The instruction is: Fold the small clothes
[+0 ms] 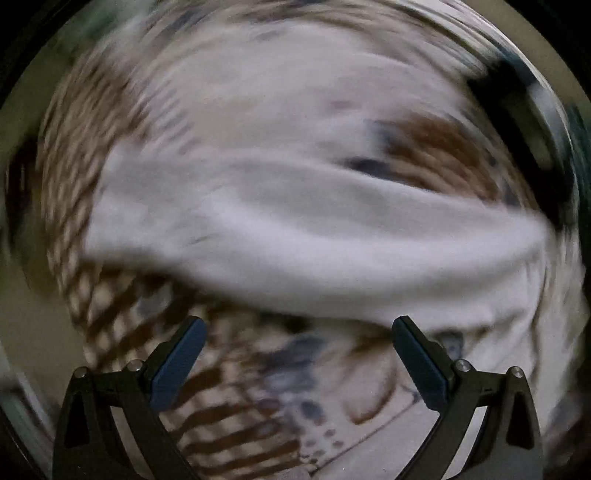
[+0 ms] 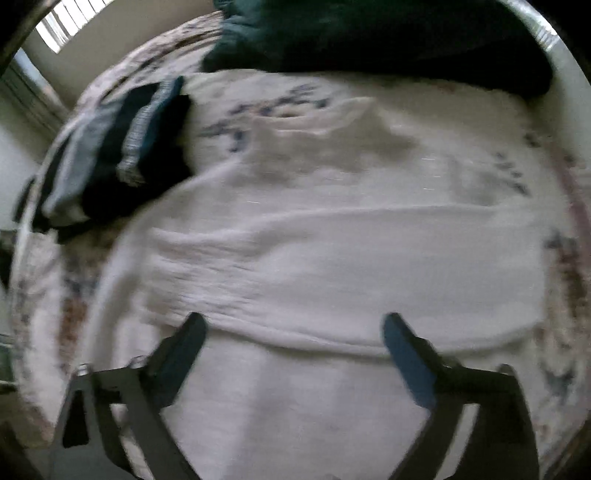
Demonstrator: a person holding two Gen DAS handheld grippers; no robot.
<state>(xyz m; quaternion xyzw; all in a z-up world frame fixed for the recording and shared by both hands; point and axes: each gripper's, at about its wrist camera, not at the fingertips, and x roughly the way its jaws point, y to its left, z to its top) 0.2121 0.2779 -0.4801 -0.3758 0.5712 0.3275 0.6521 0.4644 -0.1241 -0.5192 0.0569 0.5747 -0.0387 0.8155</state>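
A white garment (image 2: 332, 258) lies spread on a patterned bedspread (image 2: 258, 107), with a fold edge running across it just beyond my right gripper (image 2: 295, 332). The right gripper is open and empty above the garment's near part. In the left wrist view the same white garment (image 1: 295, 229) shows as a blurred thick fold across the middle. My left gripper (image 1: 297, 336) is open and empty, just short of that fold, over the brown and blue patterned bedspread (image 1: 229, 406).
A stack of folded dark and grey clothes (image 2: 122, 155) lies at the far left of the bed. A dark green pillow or blanket (image 2: 369, 37) lies along the far edge. A window (image 2: 66, 22) is at the upper left.
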